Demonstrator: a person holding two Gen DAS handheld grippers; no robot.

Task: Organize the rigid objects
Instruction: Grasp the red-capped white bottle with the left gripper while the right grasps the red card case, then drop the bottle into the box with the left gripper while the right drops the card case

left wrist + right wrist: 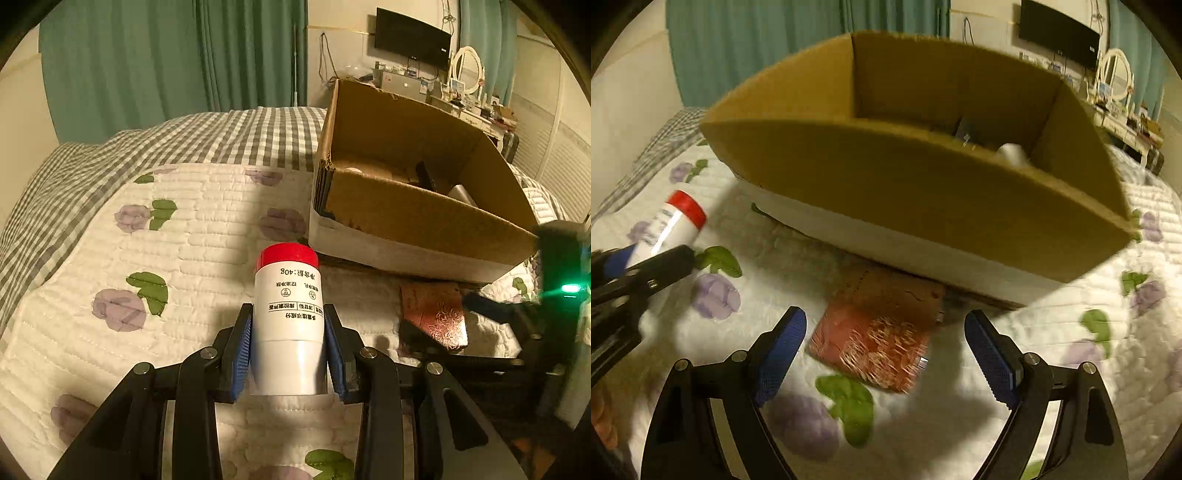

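Item 1: white bottle with red cap (287,317). Held between the blue pads (242,347) of the left tool (288,334), which is clamped on the lower half of its body; the cap end points away from the tool, toward the cardboard box (424,221). Black printed text runs across the label. In the right wrist view the same bottle (677,221) shows at the far left, in the left tool's grip above the quilt.

Item 2: red patterned flat packet (879,332). Lies on the quilt just in front of the box, its far end tucked under the box's near edge. It sits between and ahead of the spread pads (781,347) of the right tool (886,350), which is wide open and holds nothing; the pads are apart from the packet. In the left wrist view the packet (436,317) lies to the right of the bottle, with the right tool's dark body and a green light at that frame's right edge.

Item 3: cardboard box, open-topped, with a white band along its lower outer wall. Rests on the bed beyond both tools. Inside, a dark object and a pale rounded object show partly; what they are cannot be told.

Item 4: white quilt with purple flowers and green leaves (155,236), covering the bed; a grey checked blanket (221,136) lies beyond it.

Background: green curtains (166,55), a wall-mounted screen (412,37), a cluttered dresser with an oval mirror.
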